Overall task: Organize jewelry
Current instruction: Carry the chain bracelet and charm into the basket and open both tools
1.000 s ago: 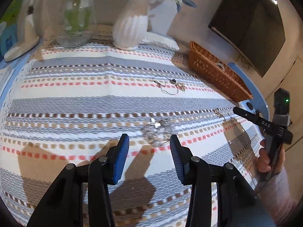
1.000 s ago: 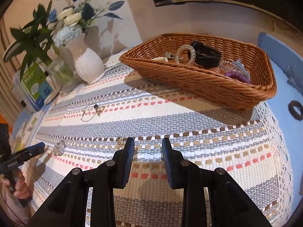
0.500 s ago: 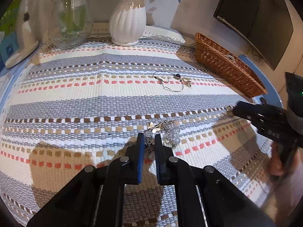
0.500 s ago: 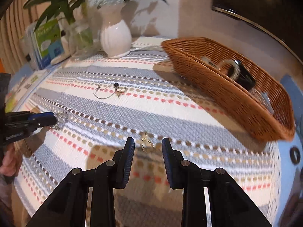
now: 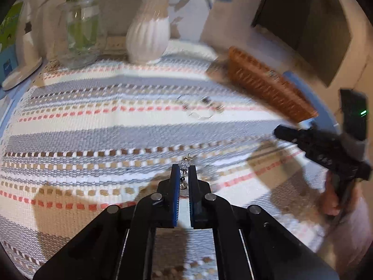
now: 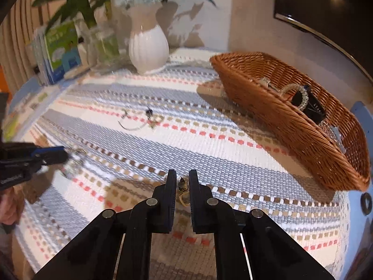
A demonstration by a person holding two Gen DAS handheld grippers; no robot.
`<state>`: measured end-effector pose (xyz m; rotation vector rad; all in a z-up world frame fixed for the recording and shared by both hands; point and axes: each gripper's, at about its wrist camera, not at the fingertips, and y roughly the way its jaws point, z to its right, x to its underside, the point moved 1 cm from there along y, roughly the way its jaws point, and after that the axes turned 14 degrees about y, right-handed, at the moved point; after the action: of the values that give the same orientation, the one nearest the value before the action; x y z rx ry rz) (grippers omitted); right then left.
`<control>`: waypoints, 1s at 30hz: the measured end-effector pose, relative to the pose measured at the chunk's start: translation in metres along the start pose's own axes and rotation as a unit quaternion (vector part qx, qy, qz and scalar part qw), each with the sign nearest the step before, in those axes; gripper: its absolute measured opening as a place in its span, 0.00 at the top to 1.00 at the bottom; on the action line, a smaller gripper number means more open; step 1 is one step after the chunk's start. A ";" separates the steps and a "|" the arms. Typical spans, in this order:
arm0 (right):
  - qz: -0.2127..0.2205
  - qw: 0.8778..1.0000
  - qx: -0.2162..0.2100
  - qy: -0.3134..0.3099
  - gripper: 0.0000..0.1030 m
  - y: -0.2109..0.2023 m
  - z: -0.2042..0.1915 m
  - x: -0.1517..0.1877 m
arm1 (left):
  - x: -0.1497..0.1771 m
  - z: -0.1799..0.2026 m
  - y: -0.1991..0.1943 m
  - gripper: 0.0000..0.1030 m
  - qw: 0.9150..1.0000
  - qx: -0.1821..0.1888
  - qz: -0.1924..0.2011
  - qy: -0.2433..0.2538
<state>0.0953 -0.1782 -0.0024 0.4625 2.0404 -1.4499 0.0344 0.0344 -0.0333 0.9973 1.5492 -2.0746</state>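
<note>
Gripping one small piece each, both tools sit low over the striped cloth (image 6: 233, 154): the left gripper (image 5: 184, 177) has its jaws clenched on a sparkly bead piece (image 5: 184, 164), and the right gripper (image 6: 182, 184) has its jaws nearly closed around a gold charm (image 6: 183, 197). The pick-up step looks under way, and next each piece likely needs lifting and carrying to the basket (image 6: 303, 140), which already holds bracelets. A chain (image 6: 139, 121) lies on the cloth mid-table; motion blur hides detail, so the right grip's firmness is uncertain.
</note>
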 end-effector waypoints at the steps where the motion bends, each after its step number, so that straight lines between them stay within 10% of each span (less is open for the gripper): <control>1: 0.003 1.000 -0.004 0.005 0.90 -0.004 0.001 0.000 | -0.003 0.002 -0.008 0.97 1.000 0.012 0.011 0.001; 14: 0.092 0.992 -0.062 0.064 0.90 -0.107 0.034 -0.026 | -0.083 0.051 -0.073 0.97 0.991 0.043 0.088 0.095; 30: 0.129 0.977 -0.014 0.167 0.90 -0.117 0.136 -0.091 | -0.215 0.130 0.017 0.97 0.977 0.075 0.085 0.183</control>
<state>0.1324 -0.3409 0.1095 0.9787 2.1523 -1.2491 0.1509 -0.1182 0.1295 1.5833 1.4194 -1.9918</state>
